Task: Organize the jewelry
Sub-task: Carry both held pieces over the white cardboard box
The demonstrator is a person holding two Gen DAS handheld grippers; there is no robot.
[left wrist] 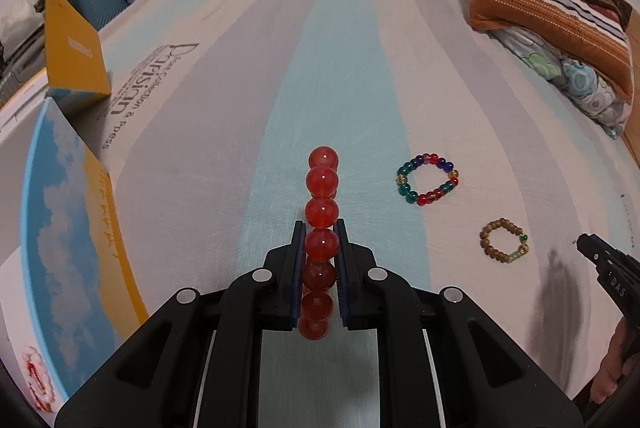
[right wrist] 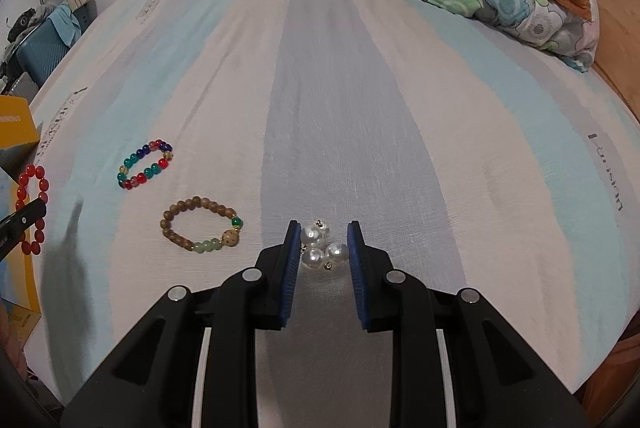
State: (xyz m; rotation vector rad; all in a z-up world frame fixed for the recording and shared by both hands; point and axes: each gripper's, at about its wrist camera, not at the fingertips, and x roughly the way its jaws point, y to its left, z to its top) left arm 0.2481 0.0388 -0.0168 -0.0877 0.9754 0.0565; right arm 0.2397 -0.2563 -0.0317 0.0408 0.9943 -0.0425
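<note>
Striped sheet reads "Parisian" (partly distorted).

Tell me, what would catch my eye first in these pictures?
Most striking is the red bead bracelet, clamped edge-on between the jaws of the left gripper above the striped bedsheet. Next, the cluster of white pearls lying on the sheet between the open jaws of the right gripper. Between the two lie a multicoloured bead bracelet and a wooden bead bracelet, flat on the sheet.
</note>
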